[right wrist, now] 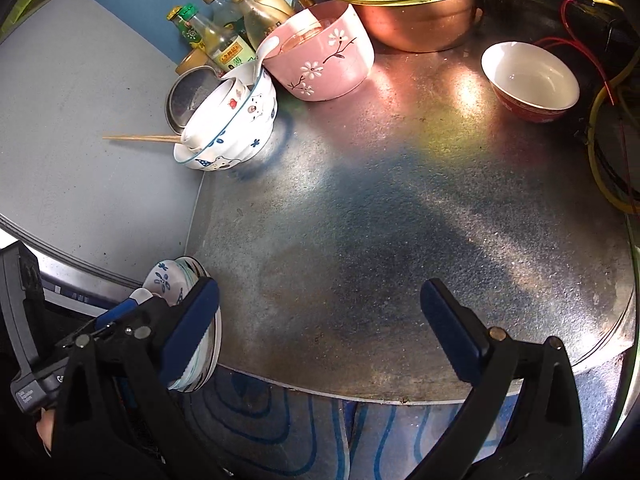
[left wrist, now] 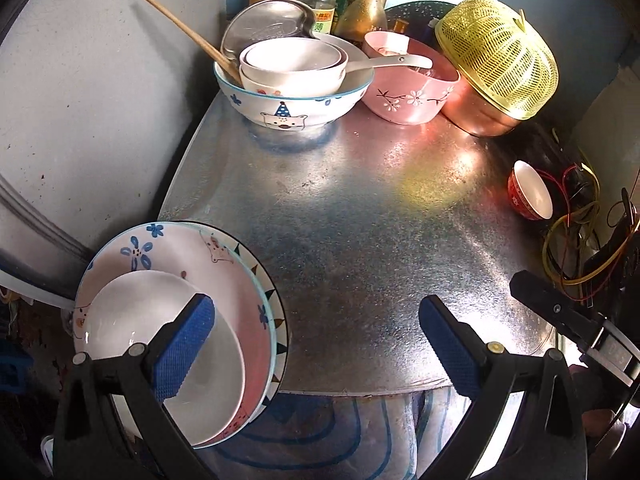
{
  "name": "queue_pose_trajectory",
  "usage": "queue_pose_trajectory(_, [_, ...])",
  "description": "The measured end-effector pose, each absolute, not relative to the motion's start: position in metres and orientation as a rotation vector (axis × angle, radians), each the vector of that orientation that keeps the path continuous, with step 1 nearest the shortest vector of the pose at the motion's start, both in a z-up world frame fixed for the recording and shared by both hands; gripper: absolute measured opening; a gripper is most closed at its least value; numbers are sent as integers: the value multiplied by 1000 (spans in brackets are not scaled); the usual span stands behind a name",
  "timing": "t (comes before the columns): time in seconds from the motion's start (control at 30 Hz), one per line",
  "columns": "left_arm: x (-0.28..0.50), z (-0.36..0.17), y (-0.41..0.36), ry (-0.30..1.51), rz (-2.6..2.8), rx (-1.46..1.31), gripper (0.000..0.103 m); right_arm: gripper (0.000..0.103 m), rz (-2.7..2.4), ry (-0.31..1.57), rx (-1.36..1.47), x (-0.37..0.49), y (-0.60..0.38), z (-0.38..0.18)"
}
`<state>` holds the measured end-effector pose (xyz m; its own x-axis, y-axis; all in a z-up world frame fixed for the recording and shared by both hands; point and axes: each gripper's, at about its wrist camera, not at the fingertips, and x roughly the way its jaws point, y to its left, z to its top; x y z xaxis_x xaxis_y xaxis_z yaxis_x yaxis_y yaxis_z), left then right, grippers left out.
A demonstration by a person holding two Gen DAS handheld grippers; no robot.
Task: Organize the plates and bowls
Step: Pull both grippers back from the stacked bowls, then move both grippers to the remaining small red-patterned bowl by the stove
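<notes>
The stack of plates sat at the near left edge of the shiny metal table. My left tongs and right tongs both hung spread, empty. Bowls crowded the far side by a grey wall.

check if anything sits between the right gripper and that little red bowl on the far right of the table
Nothing visible does. The right gripper is open over bare metal table, and the stretch up to the red bowl holds only reflections and shadow. The pink flowered bowl and copper bowl stand off to the left of that line.
</notes>
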<state>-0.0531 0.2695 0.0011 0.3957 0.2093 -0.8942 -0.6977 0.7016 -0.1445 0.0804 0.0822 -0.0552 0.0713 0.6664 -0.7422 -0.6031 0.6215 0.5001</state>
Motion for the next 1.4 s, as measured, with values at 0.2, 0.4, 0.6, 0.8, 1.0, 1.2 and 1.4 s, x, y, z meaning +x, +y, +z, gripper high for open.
queue_pose_trajectory(0.2, [6,1,246,1022,531,-513,102,101,876,1142,125,118,50,-59])
queue_pose_trajectory(0.4, [67,-9,219,1043,433,-485,102,101,793,1096,212,160,11,-58])
queue_pose_trajectory(0.6, [130,-15,203,1033,339,-484,102,101,744,1004,297,199,-15,-52])
queue_pose_trajectory(0.8, [180,-26,200,1004,286,-519,101,93,719,933,295,227,-10,-52])
queue_pose_trajectory(1.0, [210,-45,209,964,287,-604,88,74,707,922,263,251,3,-63])
queue_pose_trajectory(1.2, [230,-61,214,927,273,-648,72,60,676,940,249,266,10,-77])
queue_pose_trajectory(1.4, [253,-75,208,921,248,-685,59,54,594,937,228,275,7,-82])
